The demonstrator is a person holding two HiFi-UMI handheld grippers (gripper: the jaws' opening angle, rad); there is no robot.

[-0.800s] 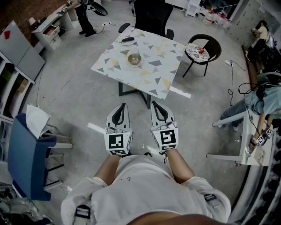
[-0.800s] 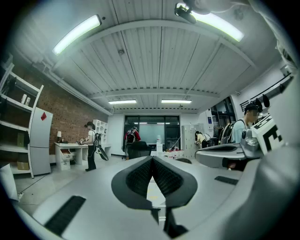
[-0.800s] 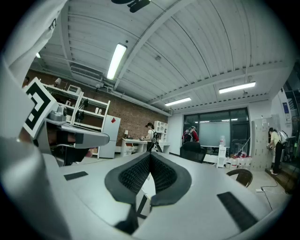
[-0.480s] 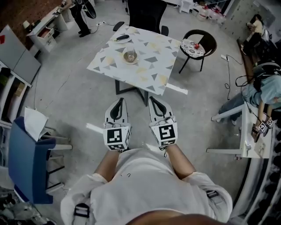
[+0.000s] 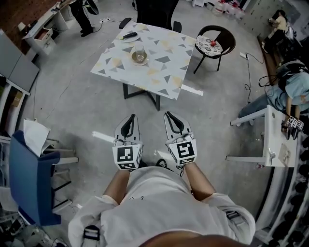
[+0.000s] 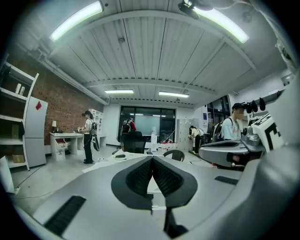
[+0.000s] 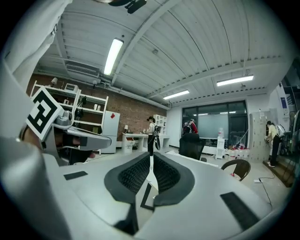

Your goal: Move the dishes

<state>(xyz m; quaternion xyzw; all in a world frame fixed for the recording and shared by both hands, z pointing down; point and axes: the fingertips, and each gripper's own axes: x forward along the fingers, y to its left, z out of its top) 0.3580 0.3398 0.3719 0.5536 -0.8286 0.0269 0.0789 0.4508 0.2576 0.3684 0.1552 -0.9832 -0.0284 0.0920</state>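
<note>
One square table under a white, triangle-patterned cloth (image 5: pixel 159 65) carries two dishes: a small white plate (image 5: pixel 129 36) and a round plate under a clear glass (image 5: pixel 139 57). There are three chairs: a black office chair (image 5: pixel 157 12), a round dark-framed chair (image 5: pixel 215 44) and a blue chair (image 5: pixel 29 178). Two grey grippers show, the left gripper (image 5: pixel 130 117) and the right gripper (image 5: pixel 170 116), along with three other people: a person in a pale blue top (image 5: pixel 292 91), a person in the far corner (image 5: pixel 280 21) and a person in dark trousers (image 5: pixel 79 13).

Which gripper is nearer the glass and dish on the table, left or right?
Probably left. The left gripper and right gripper are both shut, empty, far from the table; the glass on its dish lies nearly straight ahead of the left one.
</note>
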